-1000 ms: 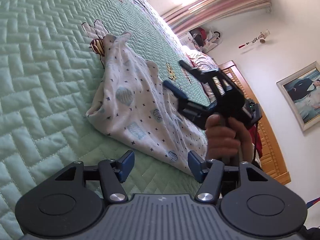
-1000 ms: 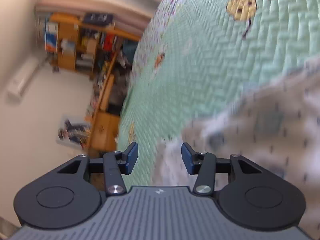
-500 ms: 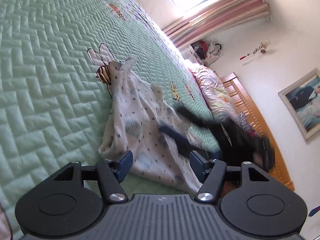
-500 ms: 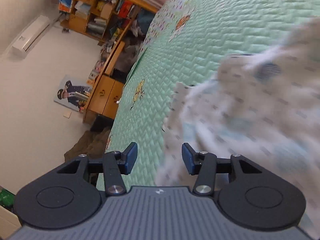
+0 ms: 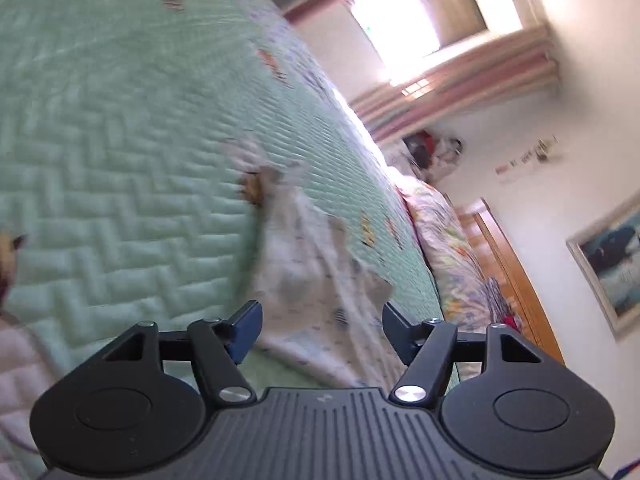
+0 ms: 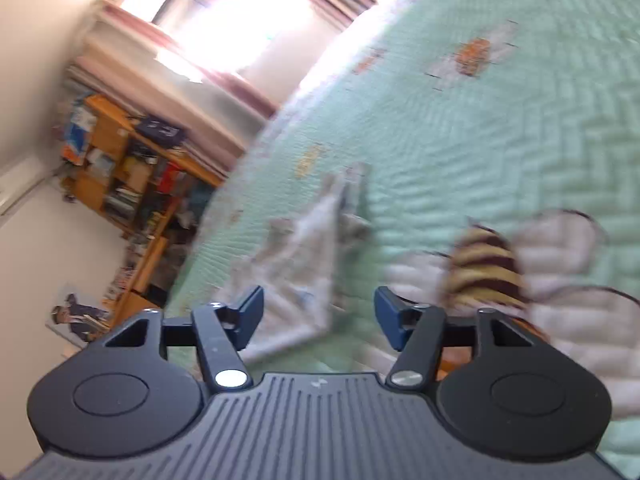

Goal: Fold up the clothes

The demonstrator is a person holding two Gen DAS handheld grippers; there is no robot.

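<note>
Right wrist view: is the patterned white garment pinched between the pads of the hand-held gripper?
No: the right hand-held gripper has its jaws opening, and the garment lies beyond them on the green quilt.

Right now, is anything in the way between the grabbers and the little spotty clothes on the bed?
Nothing visible. The spotty garment lies on the green quilt, straight ahead of the left gripper and the right gripper. Both jaws are opening, gripping nothing.

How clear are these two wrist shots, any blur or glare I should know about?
Left wrist view: quilt and patterned garment smeared by motion blur, window blown out white. Right wrist view: equally blurred, window glaring, bookshelf soft; fisheye bends both.
</note>
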